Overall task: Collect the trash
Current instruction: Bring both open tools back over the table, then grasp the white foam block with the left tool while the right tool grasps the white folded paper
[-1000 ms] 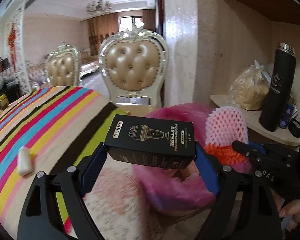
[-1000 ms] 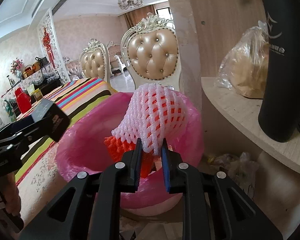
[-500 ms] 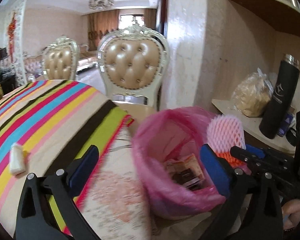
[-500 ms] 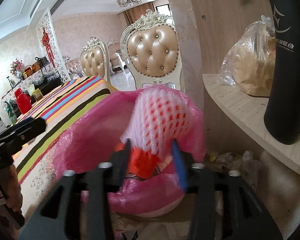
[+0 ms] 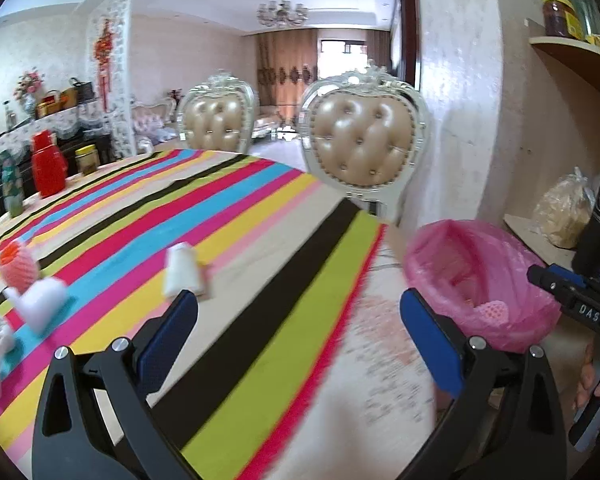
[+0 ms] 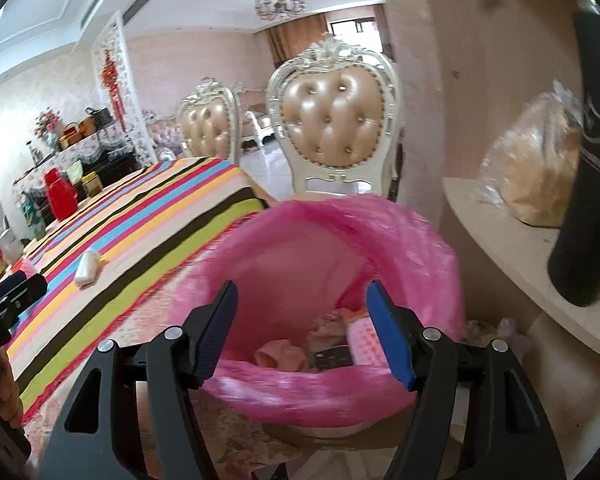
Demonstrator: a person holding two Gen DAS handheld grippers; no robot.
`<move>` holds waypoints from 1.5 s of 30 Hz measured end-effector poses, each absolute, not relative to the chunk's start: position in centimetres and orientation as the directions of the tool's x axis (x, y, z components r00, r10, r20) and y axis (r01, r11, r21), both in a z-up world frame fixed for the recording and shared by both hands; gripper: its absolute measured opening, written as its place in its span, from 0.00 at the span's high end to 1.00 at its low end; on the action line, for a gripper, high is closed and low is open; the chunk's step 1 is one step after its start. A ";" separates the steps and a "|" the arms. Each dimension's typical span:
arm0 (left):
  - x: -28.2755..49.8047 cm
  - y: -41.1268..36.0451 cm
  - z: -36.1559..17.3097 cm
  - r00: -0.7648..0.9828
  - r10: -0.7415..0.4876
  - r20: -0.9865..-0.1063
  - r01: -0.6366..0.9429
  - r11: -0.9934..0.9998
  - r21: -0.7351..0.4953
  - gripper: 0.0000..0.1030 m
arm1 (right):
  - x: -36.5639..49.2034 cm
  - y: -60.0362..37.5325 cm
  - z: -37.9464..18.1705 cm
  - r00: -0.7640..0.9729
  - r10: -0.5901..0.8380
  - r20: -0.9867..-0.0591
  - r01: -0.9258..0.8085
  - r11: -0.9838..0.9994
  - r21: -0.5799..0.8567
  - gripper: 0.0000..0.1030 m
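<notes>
— While both grippers are hanging wide and empty, where is the trash sitting?
— Some is lying in the pink bag [image 6: 400,248]; a white scrap [image 5: 182,270] is waiting on the striped cloth [image 5: 260,216].
— Risk?
— The left gripper [image 5: 296,336] is likely pinching cloth along with it.

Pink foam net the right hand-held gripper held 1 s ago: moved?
Yes. The pink foam net has dropped from above the pink bin bag's rim to inside it; the right hand-held gripper is open.

Two padded chairs [image 5: 363,148], one pink-lined bin [image 5: 480,280], two hand-held grippers [image 5: 296,326].
</notes>
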State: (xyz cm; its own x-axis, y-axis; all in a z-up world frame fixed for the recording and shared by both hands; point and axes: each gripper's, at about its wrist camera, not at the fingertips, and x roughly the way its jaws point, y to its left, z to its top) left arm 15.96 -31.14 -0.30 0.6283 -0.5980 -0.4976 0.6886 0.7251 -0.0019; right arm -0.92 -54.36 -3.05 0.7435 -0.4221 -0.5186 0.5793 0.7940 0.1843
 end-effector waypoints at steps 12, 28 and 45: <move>17.6 -20.3 -1.1 0.769 -0.404 -0.496 0.506 0.858 0.086 0.05 | 5.5 -45.5 -1.8 0.803 -0.275 -0.529 0.400 0.906 0.136 0.28; 24.1 -2.4 -2.3 0.818 -0.049 -0.573 0.062 0.998 0.004 0.05 | 15.1 -32.4 -1.9 0.829 -0.041 -0.557 0.105 0.991 0.084 0.27; 31.5 0.1 -3.1 0.741 0.138 -0.657 -0.177 0.984 0.008 0.05 | 22.5 -31.6 -2.3 0.795 -0.029 -0.606 0.082 0.995 0.060 0.25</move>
State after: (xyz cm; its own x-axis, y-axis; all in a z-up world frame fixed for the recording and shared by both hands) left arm 31.47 0.12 -3.09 0.7408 0.1385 -0.6573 -0.1767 0.9842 0.0083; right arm 22.53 -31.63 -2.34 0.7950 -0.0293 -0.6059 0.0823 0.9948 0.0599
